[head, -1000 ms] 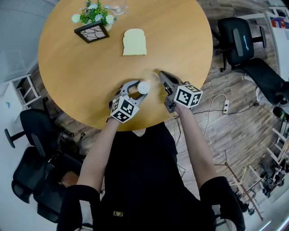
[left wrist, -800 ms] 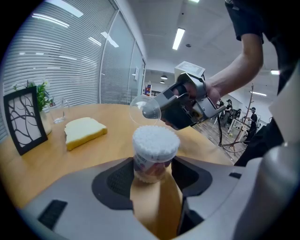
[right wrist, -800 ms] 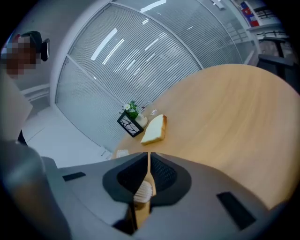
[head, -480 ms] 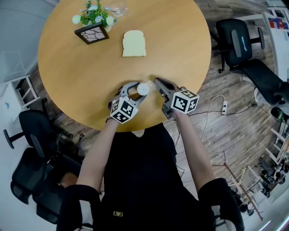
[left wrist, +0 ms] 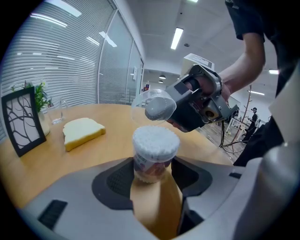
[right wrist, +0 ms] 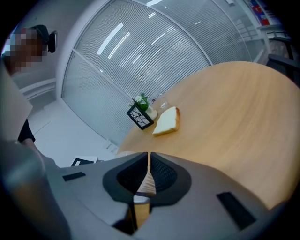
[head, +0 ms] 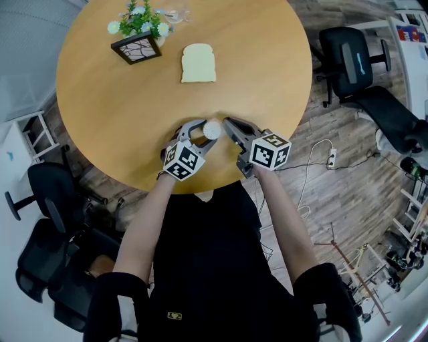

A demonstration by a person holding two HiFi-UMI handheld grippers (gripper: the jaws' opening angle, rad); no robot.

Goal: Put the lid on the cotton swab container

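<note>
One cotton swab container (left wrist: 154,151) stands upright and uncovered on the table (head: 100,120). It is clasped at its sides by the widely parted jaws of the left gripper (head: 204,133). Just above the container hangs the clear lid (left wrist: 139,105), tilted, its rim pinched in the nearly closed jaws of the right gripper (head: 227,123). Well beyond the container lie a bread slice (head: 198,63) and a framed picture (head: 136,47).

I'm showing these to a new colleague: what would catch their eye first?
The open cotton swab container, packed with white swab tips, is clamped in the left gripper at the near side of the round wooden table. Just above and beside it, the right gripper holds the clear lid, not yet on. Farther back lie a slice of bread and a framed picture with a small plant.
</note>
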